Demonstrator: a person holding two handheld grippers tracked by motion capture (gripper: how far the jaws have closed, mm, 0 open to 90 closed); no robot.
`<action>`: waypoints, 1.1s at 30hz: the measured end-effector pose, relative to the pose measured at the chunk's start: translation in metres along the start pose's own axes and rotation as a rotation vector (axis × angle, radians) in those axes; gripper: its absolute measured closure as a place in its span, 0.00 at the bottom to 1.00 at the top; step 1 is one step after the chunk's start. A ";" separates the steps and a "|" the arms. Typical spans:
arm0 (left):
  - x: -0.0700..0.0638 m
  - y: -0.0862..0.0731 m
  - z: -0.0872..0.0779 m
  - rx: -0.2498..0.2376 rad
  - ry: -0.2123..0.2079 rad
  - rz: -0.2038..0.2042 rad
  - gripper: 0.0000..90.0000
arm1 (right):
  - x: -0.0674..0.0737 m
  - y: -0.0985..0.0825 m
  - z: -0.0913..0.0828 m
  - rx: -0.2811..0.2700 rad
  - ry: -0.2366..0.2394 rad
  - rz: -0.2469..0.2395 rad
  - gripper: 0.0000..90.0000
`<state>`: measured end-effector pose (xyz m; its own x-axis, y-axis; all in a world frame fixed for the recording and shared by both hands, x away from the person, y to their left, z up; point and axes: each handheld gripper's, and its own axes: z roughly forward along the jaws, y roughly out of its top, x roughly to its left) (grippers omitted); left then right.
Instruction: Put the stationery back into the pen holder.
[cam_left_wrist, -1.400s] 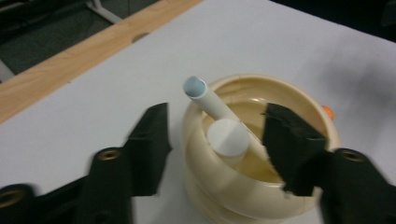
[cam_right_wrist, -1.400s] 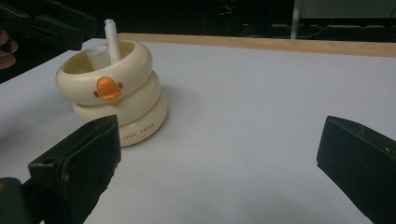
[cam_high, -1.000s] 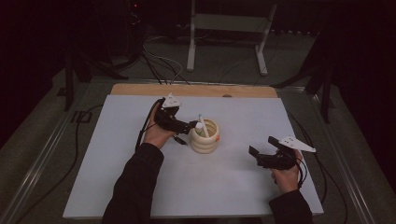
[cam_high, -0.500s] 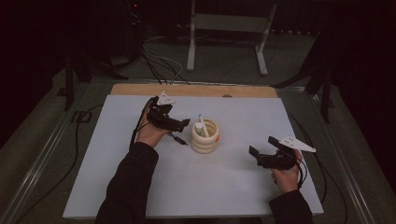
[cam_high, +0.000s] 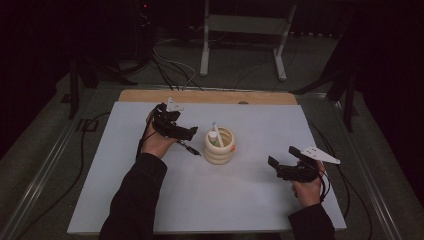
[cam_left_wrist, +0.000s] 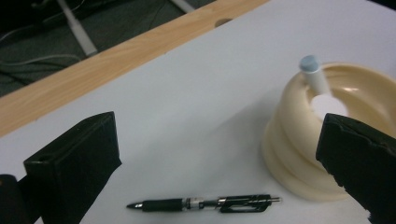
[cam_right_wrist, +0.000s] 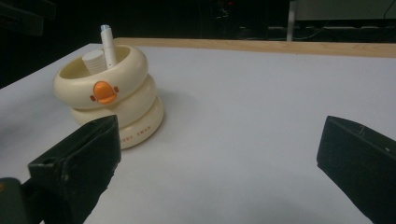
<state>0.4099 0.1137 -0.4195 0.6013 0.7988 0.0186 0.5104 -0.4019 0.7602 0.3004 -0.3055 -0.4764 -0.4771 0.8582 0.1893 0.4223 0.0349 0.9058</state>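
Now, high view: left gripper has pulled back from the cream holder, fingers wide, black pen lying on the tabletop just left of the holder; right gripper idle, well right of it. Left gripper view: pen flat beside holder base, white pen standing inside. Right gripper view: fingers wide, holder ahead. Black pen likely goes in next.
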 end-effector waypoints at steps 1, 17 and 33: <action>0.001 -0.001 0.001 0.006 0.007 -0.011 0.00 | 0.000 0.000 0.000 0.000 0.000 -0.001 0.00; 0.012 -0.011 0.006 0.034 0.094 -0.069 0.00 | -0.002 0.000 -0.001 -0.007 -0.003 0.006 0.00; 0.016 -0.019 0.025 0.116 0.134 -0.101 0.00 | -0.002 0.000 0.000 -0.005 -0.002 0.007 0.00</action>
<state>0.4254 0.1231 -0.4503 0.4603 0.8869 0.0380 0.6360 -0.3594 0.6829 0.3010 -0.3072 -0.4770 -0.4724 0.8596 0.1948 0.4220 0.0266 0.9062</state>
